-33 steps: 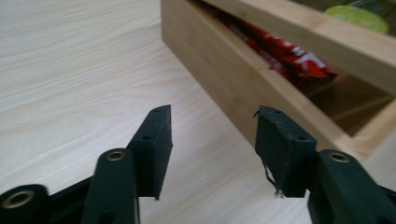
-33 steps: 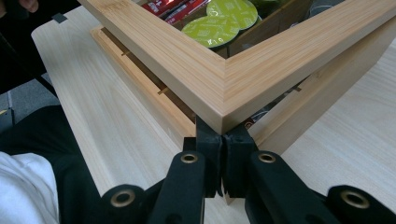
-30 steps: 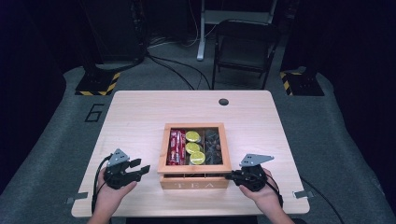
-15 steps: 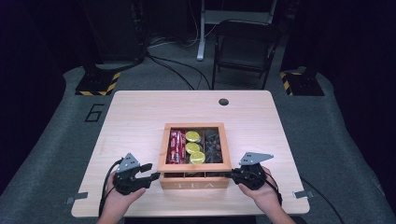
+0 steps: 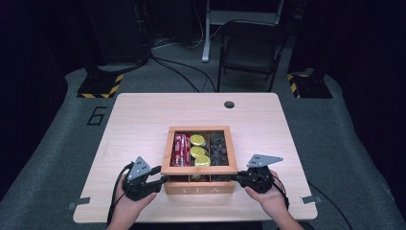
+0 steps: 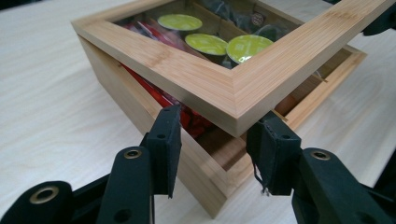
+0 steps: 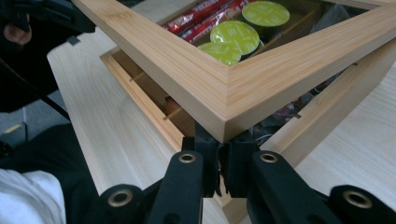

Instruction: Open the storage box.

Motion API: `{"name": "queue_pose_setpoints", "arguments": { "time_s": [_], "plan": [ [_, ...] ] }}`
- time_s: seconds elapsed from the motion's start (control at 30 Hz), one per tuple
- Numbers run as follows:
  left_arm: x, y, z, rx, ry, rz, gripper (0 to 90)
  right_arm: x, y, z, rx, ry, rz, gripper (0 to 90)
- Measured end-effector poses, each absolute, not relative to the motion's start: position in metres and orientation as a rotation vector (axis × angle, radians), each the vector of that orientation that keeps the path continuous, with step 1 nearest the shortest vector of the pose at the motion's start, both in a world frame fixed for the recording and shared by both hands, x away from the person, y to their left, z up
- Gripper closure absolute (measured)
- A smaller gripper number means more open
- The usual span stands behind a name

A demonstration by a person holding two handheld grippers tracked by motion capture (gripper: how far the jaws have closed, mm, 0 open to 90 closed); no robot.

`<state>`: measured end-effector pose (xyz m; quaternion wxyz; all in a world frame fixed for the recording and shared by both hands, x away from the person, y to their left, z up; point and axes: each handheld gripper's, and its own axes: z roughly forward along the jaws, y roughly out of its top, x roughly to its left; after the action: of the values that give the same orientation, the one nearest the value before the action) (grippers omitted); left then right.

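Sitting at the table's [image 5: 143, 115] near edge, the tea box [image 5: 199, 184] has its lid [image 6: 224, 88] lifted. The right gripper [image 7: 223, 161] is clamped under the lid's corner. The left gripper [image 6: 215, 144] – jaws just narrowing, not touching – flanks the other corner.

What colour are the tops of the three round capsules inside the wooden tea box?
Lime green tops on the round capsules, clearest in the left gripper view.

Bright lit table [image 5: 143, 120], dark surroundings, soft high view, close jaws slightly blurred
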<state>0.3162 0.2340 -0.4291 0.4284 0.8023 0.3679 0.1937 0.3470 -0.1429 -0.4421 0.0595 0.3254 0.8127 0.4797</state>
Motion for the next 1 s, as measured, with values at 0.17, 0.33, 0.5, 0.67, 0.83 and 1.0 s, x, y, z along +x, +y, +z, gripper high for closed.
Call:
{"name": "queue_pose_setpoints", "arguments": {
  "time_s": [0.17, 0.33, 0.5, 0.67, 0.83, 1.0],
  "plan": [
    [0.318, 0.234, -0.423, 1.986, 0.929, 0.475, 53.8, 0.346, -0.146, -0.436, 0.989, 2.418, 1.462, 81.8],
    [0.319, 0.234, -0.415, 1.968, 0.917, 0.487, 54.1, 0.343, -0.147, -0.425, 1.006, 2.367, 1.446, 73.1],
    [0.324, 0.235, -0.402, 1.954, 0.921, 0.492, 54.0, 0.343, -0.146, -0.412, 1.004, 2.322, 1.419, 63.6],
    [0.328, 0.233, -0.388, 1.952, 0.911, 0.531, 53.9, 0.351, -0.145, -0.401, 1.011, 2.290, 1.412, 61.1],
    [0.332, 0.233, -0.380, 1.948, 0.910, 0.534, 54.0, 0.353, -0.141, -0.395, 0.994, 2.262, 1.353, 56.2],
    [0.336, 0.232, -0.377, 1.966, 0.909, 0.529, 52.1, 0.357, -0.143, -0.389, 1.007, 2.224, 1.364, 53.9]
  ]
}}
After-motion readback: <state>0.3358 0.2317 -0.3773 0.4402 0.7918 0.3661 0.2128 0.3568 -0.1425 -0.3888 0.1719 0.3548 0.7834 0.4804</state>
